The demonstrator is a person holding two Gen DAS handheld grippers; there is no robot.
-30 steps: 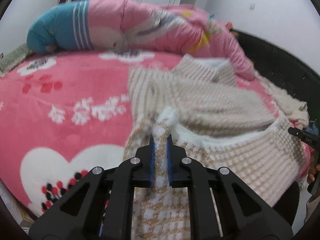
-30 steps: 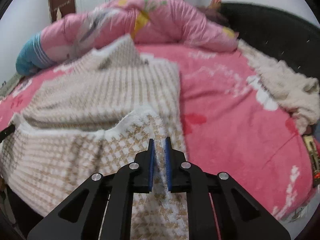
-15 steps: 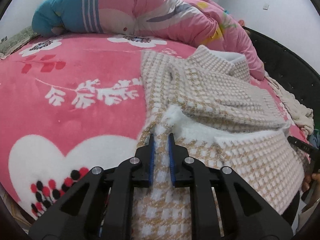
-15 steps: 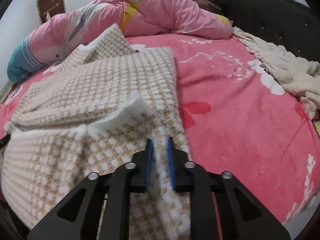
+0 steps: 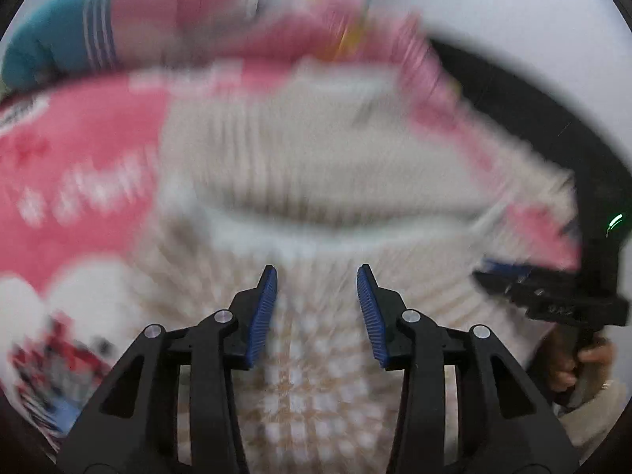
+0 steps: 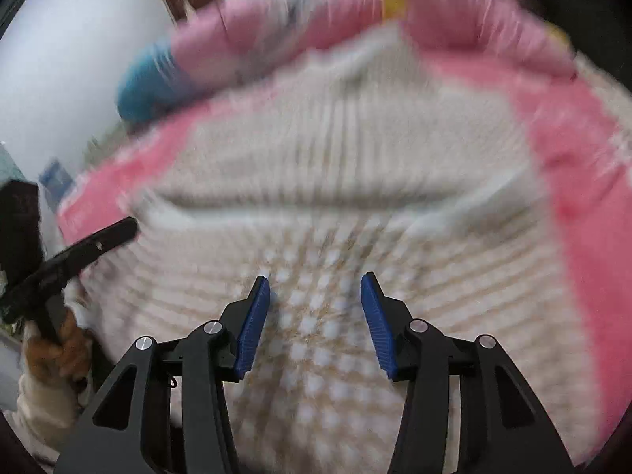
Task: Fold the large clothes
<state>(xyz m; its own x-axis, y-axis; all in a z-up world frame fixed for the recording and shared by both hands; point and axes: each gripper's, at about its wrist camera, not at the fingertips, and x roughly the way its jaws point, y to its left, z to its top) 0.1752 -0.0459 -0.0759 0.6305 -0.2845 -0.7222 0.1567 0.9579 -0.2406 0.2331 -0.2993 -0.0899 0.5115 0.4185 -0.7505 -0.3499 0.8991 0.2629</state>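
A large beige and white checked garment (image 5: pixel 316 173) (image 6: pixel 339 181) lies folded on the pink bed; both views are blurred by motion. My left gripper (image 5: pixel 316 272) hangs over its near folded edge, jaws opening, pads clear of the cloth. My right gripper (image 6: pixel 316 282) is likewise over the near part of the garment, jaws opening, nothing pressed between the pads. The right gripper also shows at the right of the left wrist view (image 5: pixel 553 300), held by a hand (image 5: pixel 572 359). The left gripper appears at the left of the right wrist view (image 6: pixel 79 252).
A pink blanket with white hearts and flowers (image 5: pixel 79 166) covers the bed. A rolled pink and blue quilt (image 5: pixel 166 27) (image 6: pixel 276 35) lies along the far side. A dark headboard (image 5: pixel 561 126) curves at the right, white wall behind.
Both grippers were shut on the garment's near edge; now their jaws stand apart and the cloth has been let go. Both hands have moved fast, and the views have blurred.
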